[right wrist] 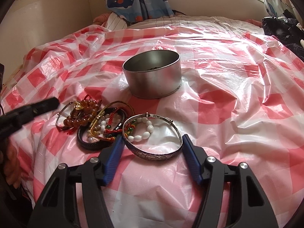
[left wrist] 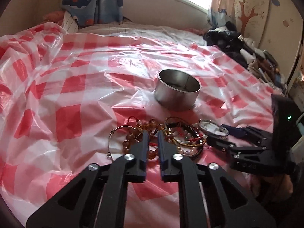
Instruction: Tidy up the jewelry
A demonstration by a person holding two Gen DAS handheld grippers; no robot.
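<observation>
A round metal tin (right wrist: 152, 74) stands open on the checked plastic sheet; it also shows in the left wrist view (left wrist: 177, 91). In front of it lies a pile of bracelets (right wrist: 98, 123): amber beads (right wrist: 81, 115), a black leather band (right wrist: 89, 142), white beads (right wrist: 144, 133) and a silver bangle (right wrist: 153, 146). My right gripper (right wrist: 152, 138) is open, its blue fingers straddling the silver bangle. My left gripper (left wrist: 153, 134) has its jaws nearly shut over the amber beads (left wrist: 133, 138) and red cord of the pile; whether it grips anything is unclear. The right gripper also shows in the left wrist view (left wrist: 218, 133).
The red-and-white checked plastic sheet (right wrist: 228, 104) covers a bed. Dark clothes (left wrist: 228, 36) are heaped at the far right. A whale-print curtain (right wrist: 133, 0) and a window sill lie beyond the bed. A wall runs along the left.
</observation>
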